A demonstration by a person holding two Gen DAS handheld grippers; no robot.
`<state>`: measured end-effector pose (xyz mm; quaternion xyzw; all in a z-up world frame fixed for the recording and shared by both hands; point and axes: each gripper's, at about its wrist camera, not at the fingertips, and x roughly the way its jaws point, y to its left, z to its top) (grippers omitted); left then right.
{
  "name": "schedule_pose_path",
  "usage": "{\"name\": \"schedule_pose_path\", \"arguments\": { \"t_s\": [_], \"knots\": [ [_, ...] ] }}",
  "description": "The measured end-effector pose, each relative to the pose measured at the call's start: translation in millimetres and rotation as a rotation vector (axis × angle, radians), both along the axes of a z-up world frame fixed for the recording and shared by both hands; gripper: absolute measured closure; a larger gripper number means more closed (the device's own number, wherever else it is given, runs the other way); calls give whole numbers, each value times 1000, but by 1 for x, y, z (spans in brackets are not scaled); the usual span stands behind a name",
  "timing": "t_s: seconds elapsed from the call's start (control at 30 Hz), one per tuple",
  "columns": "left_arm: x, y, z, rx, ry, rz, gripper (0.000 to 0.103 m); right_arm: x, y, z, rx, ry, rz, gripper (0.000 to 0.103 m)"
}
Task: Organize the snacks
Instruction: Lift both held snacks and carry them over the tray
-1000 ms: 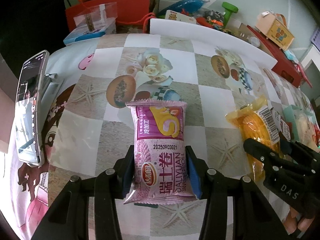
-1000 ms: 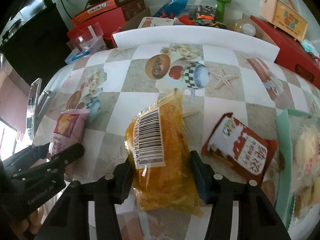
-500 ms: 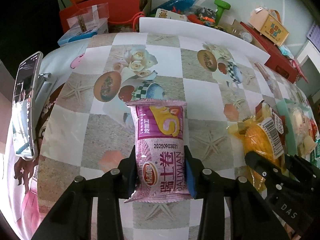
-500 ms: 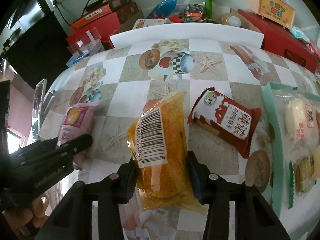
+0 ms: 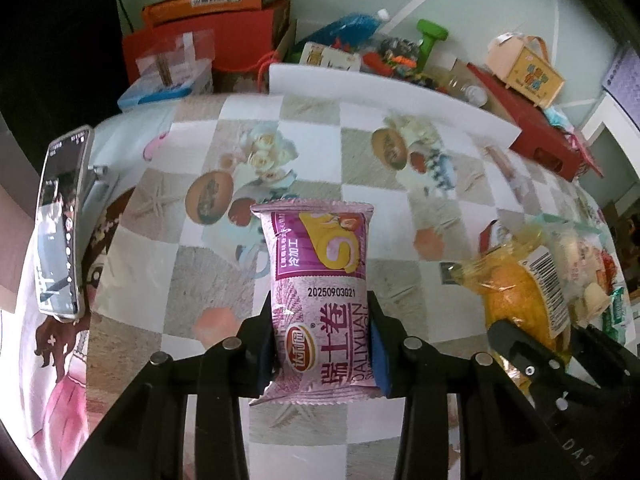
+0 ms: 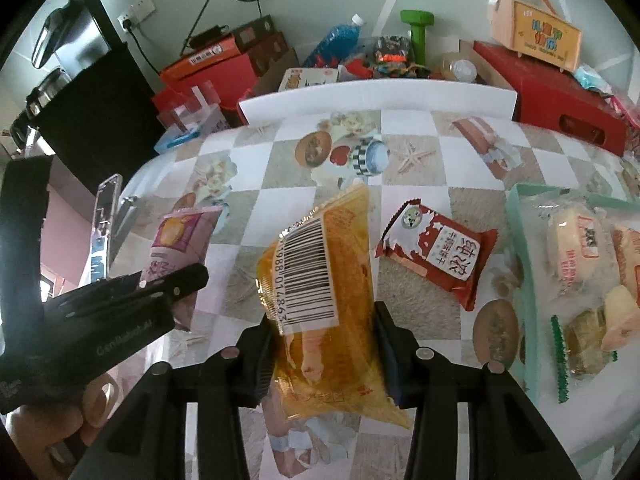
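Note:
My left gripper is shut on a pink-purple swiss roll packet and holds it above the patterned tablecloth. My right gripper is shut on an orange snack bag with a barcode label, also lifted. The orange bag shows at the right of the left wrist view, and the pink packet at the left of the right wrist view. A red snack packet lies on the table right of the orange bag. A pale green tray at the far right holds several wrapped snacks.
A phone on a stand stands at the table's left edge. A white board runs along the table's back edge. Behind it are red boxes, a blue bottle, a green dumbbell and clutter.
Both grippers have risen with their packets, which were resting on the table a second ago. The red packet and the tray have come further into the right wrist view.

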<state>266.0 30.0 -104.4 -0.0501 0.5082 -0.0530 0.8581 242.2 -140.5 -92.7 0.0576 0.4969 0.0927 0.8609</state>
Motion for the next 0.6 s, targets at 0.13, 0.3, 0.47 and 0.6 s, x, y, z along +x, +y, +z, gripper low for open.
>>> {"name": "schedule_pose_path", "arguments": {
  "t_s": [0.13, 0.3, 0.47, 0.6],
  "knots": [
    [-2, -8, 16, -17, -36, -20, 62, -5, -4, 8, 8, -19, -6, 56],
    [-7, -20, 36, -33, -87, -51, 62, -11, -17, 19, 16, -43, -30, 56],
    [-13, -39, 52, -55, -131, -85, 63, -17, -41, 32, 16, -69, -87, 56],
    [-18, -56, 62, -85, -155, -127, 62, -20, -69, 43, -4, -90, -159, 56]
  ]
}}
